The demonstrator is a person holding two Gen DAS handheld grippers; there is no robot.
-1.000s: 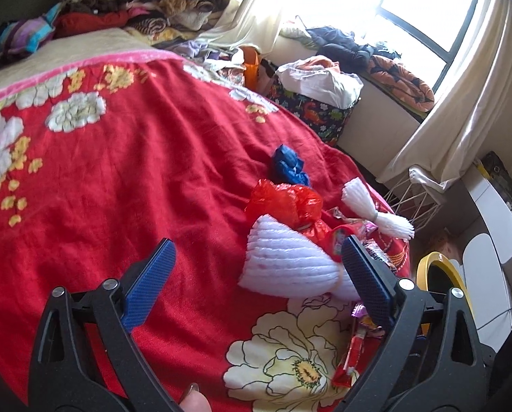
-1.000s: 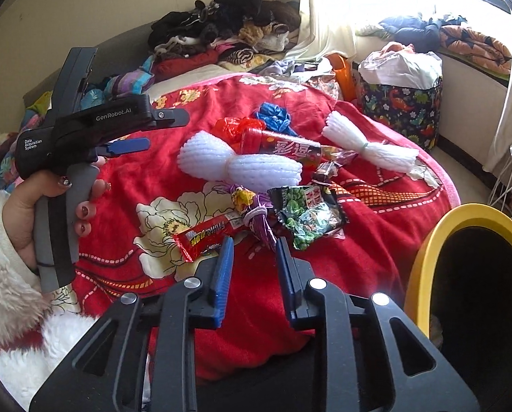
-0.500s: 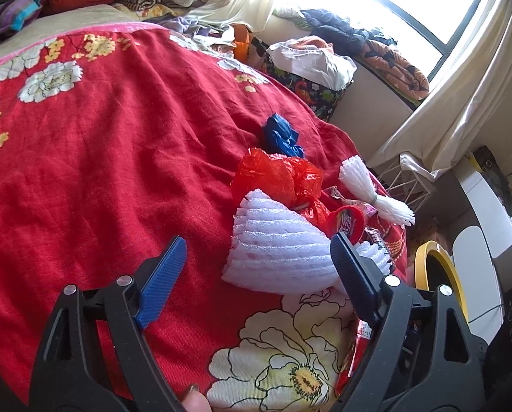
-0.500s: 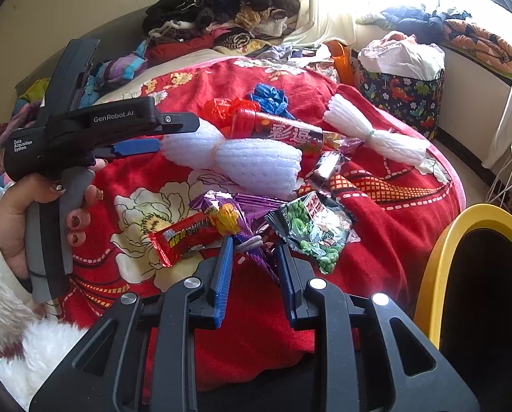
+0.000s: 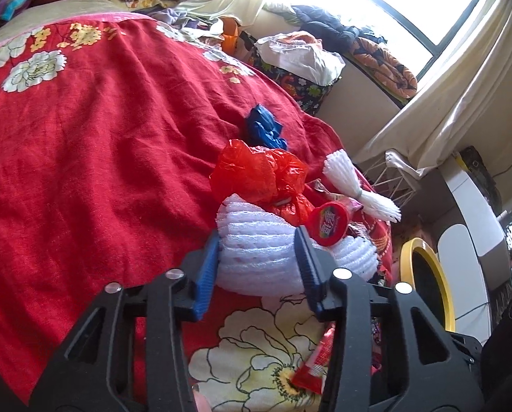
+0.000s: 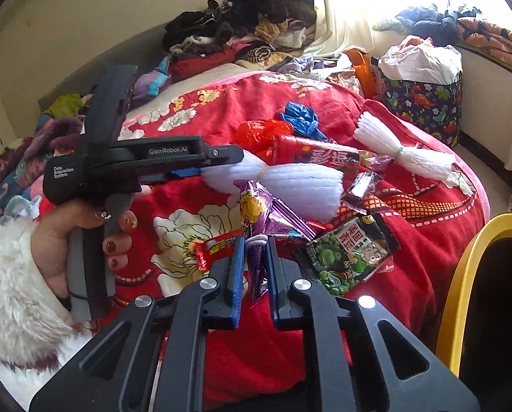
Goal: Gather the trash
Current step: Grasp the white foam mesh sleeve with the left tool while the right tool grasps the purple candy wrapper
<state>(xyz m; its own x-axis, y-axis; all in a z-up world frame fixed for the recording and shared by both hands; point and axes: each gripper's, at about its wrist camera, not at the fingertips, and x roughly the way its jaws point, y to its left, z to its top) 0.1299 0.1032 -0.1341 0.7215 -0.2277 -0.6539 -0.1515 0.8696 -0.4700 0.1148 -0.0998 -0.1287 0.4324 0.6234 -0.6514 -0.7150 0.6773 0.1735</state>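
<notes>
Trash lies on a red flowered bedspread (image 5: 101, 137). My left gripper (image 5: 256, 237) has its jaws closing, and both pads press on a white foam net (image 5: 256, 257). Behind the net lie a red plastic bag (image 5: 256, 175), a blue bag (image 5: 264, 127) and a red-capped tube (image 5: 328, 223). My right gripper (image 6: 255, 240) is shut on a purple wrapper (image 6: 266, 206), which stands up between the fingers. A red snack wrapper (image 6: 218, 247) and a green snack packet (image 6: 348, 257) lie beside it. A hand (image 6: 60, 240) holds the left gripper (image 6: 201, 171) at the net's end.
A yellow-rimmed bin (image 6: 468, 257) stands at the bed's right edge. A second white foam net (image 6: 403, 151) lies farther right on the bed. Piled clothes (image 6: 242, 27) fill the far end, and a patterned basket (image 6: 424, 103) stands under the window.
The left jaws have come in from wide apart onto the foam net as the gripper sank towards it. The right jaws have shut on the purple wrapper, which now stands upright.
</notes>
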